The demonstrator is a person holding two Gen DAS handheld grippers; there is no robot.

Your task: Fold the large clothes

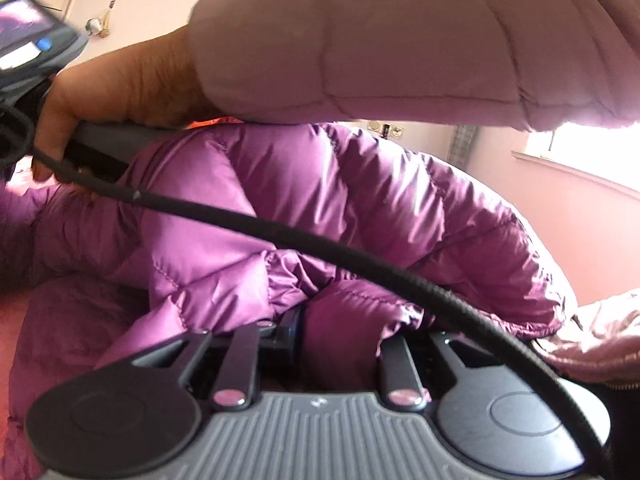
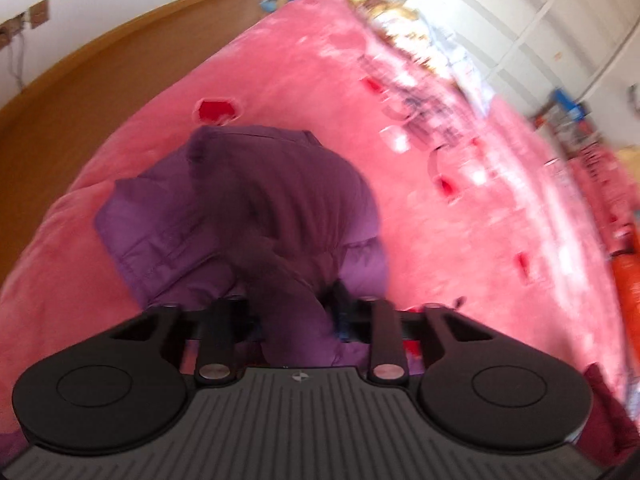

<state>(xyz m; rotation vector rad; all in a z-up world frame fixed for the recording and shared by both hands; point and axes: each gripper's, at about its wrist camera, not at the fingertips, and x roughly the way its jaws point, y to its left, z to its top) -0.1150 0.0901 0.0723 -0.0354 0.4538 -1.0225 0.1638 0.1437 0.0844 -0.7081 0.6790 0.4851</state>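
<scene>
In the left wrist view, the left gripper [image 1: 338, 332] is clamped on a bunched fold of a purple quilted down jacket [image 1: 320, 208], the puffy fabric swelling up over its fingers so that the tips themselves are buried. Across the top of the frame a person's hand [image 1: 120, 88], emerging from a pale pink padded sleeve [image 1: 400, 40], grips the handle of the other tool, and a black cable [image 1: 320, 240] sags across the jacket in front of the lens. In the right wrist view (badly smeared by motion) the right gripper [image 2: 296, 312] appears closed on a dark twist of the same jacket [image 2: 240, 200], which lies heaped on a pink fleece blanket [image 2: 440, 220] covering a bed, with a wooden floor [image 2: 80, 92] beyond; whether the pads truly bite the cloth or only pinch its outer shell is hard to say through the blur. The jacket looks crumpled rather than folded, so the work seems at an early stage. The risks from here: slippery, air-filled nylon could slide out of a shallow pinch when lifted, the loose cable could snag a sleeve, and a grab on several layers at once would drag the heap askew.
</scene>
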